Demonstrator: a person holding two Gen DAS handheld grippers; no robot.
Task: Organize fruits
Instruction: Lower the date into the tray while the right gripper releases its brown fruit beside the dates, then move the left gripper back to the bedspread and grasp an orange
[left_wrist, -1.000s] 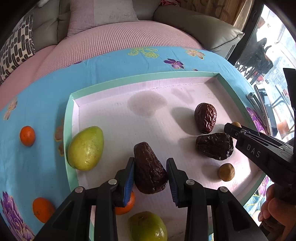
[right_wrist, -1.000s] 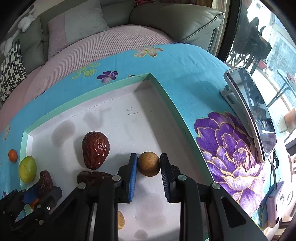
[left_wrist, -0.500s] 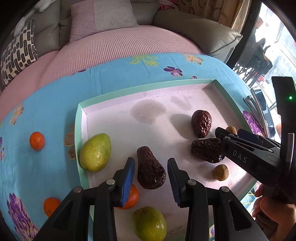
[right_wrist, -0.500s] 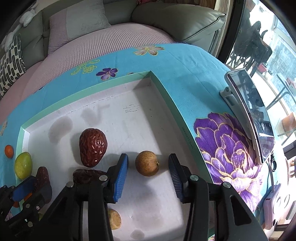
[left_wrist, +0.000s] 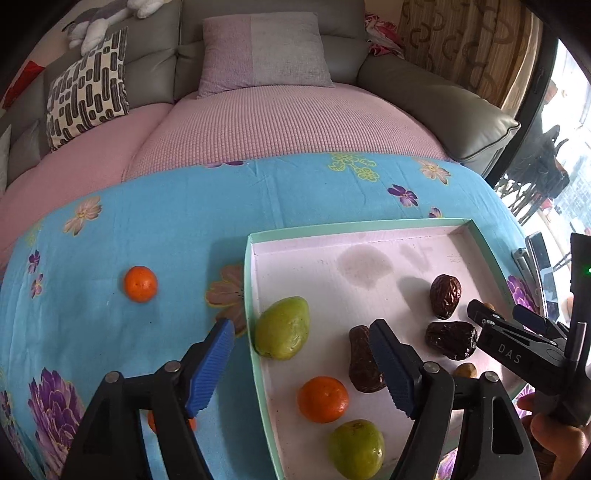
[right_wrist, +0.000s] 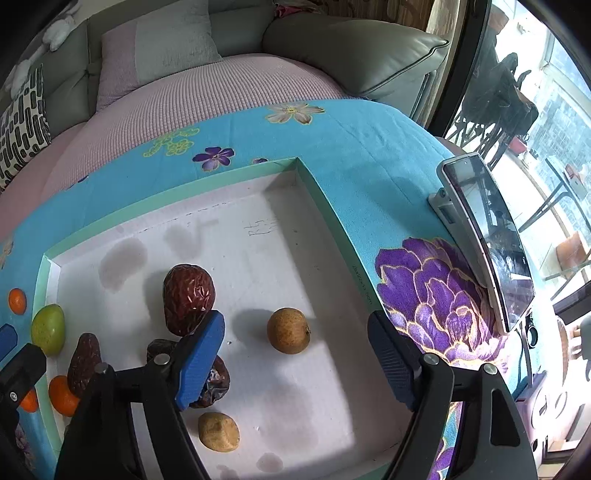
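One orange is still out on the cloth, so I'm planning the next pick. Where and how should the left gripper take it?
Grip the orange across its widest middle, coming down from above. It is round and sits alone on the blue cloth, with no fruit touching it. The left gripper is opening with nothing between its jaws.

Wrinkled, glossy dates (right_wrist: 188, 297) lie in a matt paperboard tray (right_wrist: 332, 218); the cloth (left_wrist: 147, 221) is soft printed fabric, the sofa (right_wrist: 354, 48) smooth leather.
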